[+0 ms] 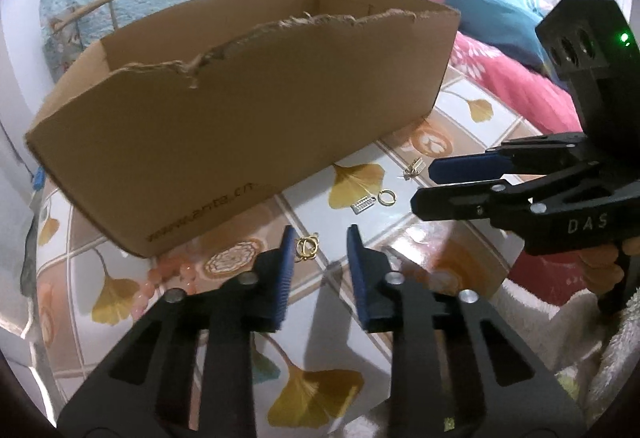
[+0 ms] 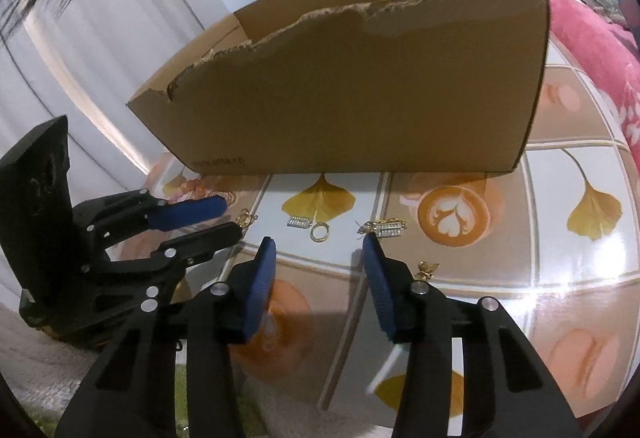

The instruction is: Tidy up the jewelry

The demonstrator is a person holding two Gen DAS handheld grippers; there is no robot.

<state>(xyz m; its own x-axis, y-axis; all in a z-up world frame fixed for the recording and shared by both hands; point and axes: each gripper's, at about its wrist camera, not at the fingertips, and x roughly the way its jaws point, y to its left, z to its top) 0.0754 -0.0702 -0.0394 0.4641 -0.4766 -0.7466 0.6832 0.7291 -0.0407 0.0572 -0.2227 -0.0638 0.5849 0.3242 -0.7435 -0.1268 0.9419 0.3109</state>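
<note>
Left gripper (image 1: 318,240) and right gripper (image 2: 319,248) are hovering, fingers apart and gripping nothing. Small gold jewelry pieces (image 2: 319,232) are lying on the leaf-patterned bench (image 2: 560,270) before the torn brown cardboard box (image 2: 360,97).

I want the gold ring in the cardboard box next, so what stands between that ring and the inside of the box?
The box's own near wall. It rises between the gold ring, lying on the tablecloth in front, and the open top, so the ring must be lifted over the torn edge. Nothing else visibly blocks it.
</note>
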